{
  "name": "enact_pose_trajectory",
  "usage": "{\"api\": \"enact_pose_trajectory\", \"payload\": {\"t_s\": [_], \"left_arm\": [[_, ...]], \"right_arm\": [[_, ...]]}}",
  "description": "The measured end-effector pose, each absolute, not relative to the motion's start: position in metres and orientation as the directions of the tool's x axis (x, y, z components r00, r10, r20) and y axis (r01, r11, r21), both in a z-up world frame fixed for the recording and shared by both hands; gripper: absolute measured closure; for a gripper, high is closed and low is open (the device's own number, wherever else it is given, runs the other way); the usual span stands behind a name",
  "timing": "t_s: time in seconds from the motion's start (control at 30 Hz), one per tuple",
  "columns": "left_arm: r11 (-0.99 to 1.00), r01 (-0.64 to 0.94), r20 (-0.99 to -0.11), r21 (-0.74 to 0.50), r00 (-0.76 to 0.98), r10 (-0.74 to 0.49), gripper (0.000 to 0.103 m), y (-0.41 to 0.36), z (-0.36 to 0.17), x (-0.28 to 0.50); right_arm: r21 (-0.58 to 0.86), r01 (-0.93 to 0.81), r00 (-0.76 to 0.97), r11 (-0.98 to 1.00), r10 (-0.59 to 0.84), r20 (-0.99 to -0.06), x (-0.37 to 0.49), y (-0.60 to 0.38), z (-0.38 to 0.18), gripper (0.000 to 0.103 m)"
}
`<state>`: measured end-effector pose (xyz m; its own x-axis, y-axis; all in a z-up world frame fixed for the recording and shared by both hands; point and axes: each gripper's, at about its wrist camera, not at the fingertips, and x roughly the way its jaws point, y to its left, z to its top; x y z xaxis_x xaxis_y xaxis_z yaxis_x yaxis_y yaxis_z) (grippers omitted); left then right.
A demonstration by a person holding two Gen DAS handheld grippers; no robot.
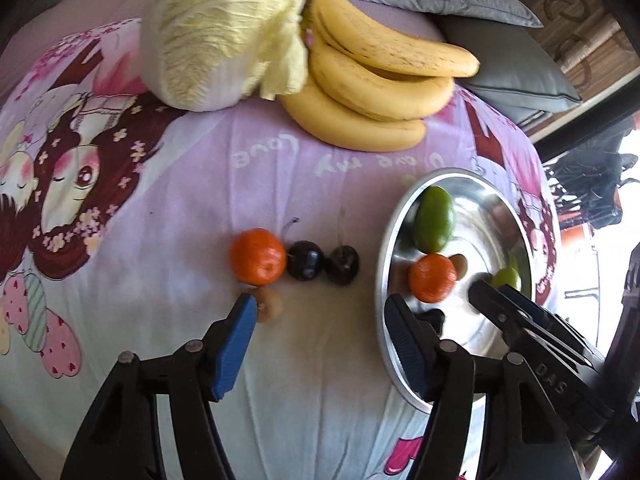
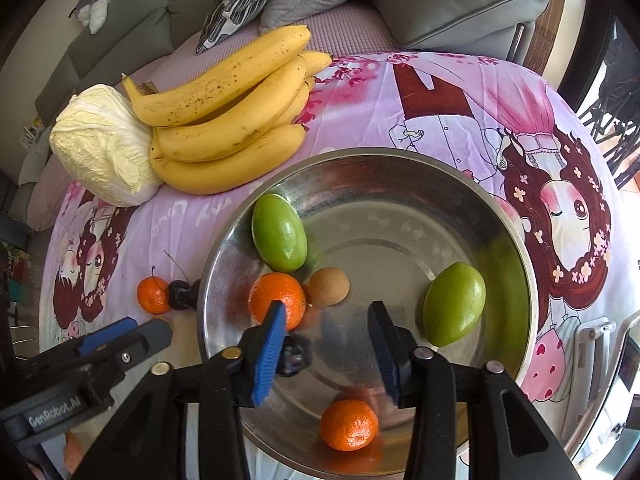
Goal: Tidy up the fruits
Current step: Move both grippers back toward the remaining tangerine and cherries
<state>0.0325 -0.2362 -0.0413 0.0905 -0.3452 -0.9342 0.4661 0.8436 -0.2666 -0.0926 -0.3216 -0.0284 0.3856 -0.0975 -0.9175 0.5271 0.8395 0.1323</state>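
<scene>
My left gripper (image 1: 320,320) hangs open over the pink cloth with nothing between its pads. Ahead of it lie a tangerine (image 1: 258,256), two dark cherries (image 1: 305,260) and, by its left fingertip, a brown longan (image 1: 268,308). My right gripper (image 2: 328,316) stands open above the steel bowl (image 2: 216,264). The bowl holds two green fruits (image 2: 279,238), two tangerines (image 2: 349,424), a longan (image 2: 329,287) and a blurred dark cherry (image 2: 294,356) under the left finger, untouched by the pads.
A bunch of bananas (image 2: 228,120) and a pale cabbage (image 2: 104,148) lie at the far side of the table. Grey sofa cushions (image 2: 460,4) stand behind the table. The bowl sits right of the loose fruit.
</scene>
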Motion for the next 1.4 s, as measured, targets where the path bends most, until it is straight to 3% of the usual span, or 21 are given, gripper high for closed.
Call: {"api": "enact_pose_trajectory", "payload": {"t_s": [0.3,0.37,0.6,1.03,1.4], "left_arm": [[0.925,0.342,-0.959,-0.165,0.164,-0.232,0.017,-0.194,-0.059,0.063],[0.933,0.325,-0.961,-0.155,0.171,-0.219,0.013,-0.186,-0.062,0.067],[0.943,0.293,-0.963,-0.158,0.167,-0.214,0.011,-0.165,-0.065,0.077],[0.940,0.315,-0.958,-0.130,0.206,-0.201,0.011,-0.173,-0.062,0.071],[0.920,0.338,-0.946,-0.201,0.177,-0.271,0.011,-0.178,-0.065,0.075]], "right_arm": [[0.140,0.443,0.397,0.886,-0.054,-0.916,-0.078,-0.291,-0.031,0.031],[0.148,0.419,0.403,0.896,-0.038,-0.914,-0.075,-0.284,-0.032,0.023],[0.145,0.366,0.408,0.919,-0.019,-0.913,-0.066,-0.264,-0.035,0.001],[0.146,0.346,0.396,0.927,-0.003,-0.918,-0.058,-0.255,-0.044,0.001],[0.143,0.321,0.419,0.936,-0.004,-0.908,-0.048,-0.252,-0.045,0.001]]}}
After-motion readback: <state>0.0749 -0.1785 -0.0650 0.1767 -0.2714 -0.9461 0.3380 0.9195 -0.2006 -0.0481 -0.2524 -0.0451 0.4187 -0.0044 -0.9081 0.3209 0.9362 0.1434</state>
